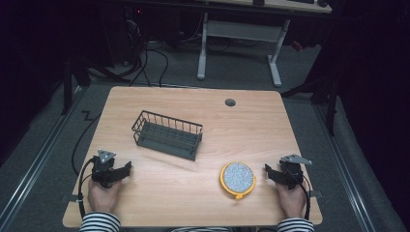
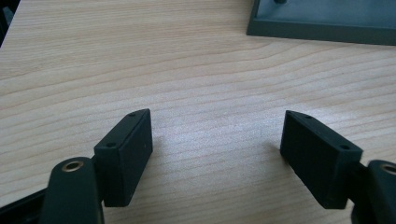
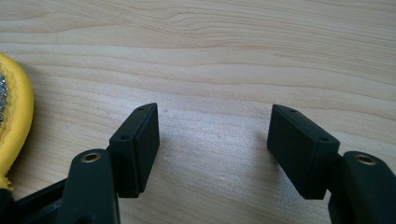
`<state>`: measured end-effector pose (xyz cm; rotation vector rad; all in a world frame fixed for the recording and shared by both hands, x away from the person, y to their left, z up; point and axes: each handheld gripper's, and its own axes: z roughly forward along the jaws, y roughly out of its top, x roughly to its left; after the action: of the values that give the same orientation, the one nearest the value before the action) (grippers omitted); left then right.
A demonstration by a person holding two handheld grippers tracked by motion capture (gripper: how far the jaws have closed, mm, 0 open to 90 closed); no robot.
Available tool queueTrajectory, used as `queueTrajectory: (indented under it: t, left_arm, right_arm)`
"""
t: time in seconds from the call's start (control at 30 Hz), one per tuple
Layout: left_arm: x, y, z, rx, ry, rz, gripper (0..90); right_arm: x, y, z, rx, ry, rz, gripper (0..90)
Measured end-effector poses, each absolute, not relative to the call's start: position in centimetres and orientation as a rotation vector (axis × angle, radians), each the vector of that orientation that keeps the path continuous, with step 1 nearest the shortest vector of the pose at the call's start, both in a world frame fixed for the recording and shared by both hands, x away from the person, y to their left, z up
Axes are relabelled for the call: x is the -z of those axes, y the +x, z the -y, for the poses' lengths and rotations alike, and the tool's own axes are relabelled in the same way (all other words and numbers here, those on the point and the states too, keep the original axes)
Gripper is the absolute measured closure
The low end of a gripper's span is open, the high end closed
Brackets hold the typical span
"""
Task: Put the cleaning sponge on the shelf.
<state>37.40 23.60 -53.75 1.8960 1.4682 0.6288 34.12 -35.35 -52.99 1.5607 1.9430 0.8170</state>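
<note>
I have the left hand-held gripper [image 1: 126, 168] resting on the bench [image 1: 193, 198], released, its jaws wide with only bare wood between them. The grey wire basket [image 1: 167, 134] sits ahead of it and off to its right, well apart. My right hand-held gripper [image 1: 267, 170] is also released and grasps nothing; the yellow-rimmed scouring pad [image 1: 237, 178] lies just beside it, to its left, not touching.

Your left gripper [image 1: 126, 169] rests low at the table's [image 1: 193, 203] near left corner, jaws spread wide with nothing between them. Your right gripper [image 1: 267, 170] sits at the near right corner, likewise agape, both seemingly touching the tabletop.
</note>
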Motion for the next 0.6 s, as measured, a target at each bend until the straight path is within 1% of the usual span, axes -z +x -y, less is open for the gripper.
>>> queueTrajectory:
  t: [0.43,0.6]
  left_arm:
    - [53.75,37.48,-23.54,-0.627,1.899,-1.470,24.9]
    - [53.77,37.61,-23.42,-0.614,1.916,-1.455,19.8]
  right_arm:
    - [52.99,34.11,35.35,-0.818,1.561,-1.944,33.9]
    - [52.99,34.11,35.35,-0.818,1.561,-1.944,33.9]
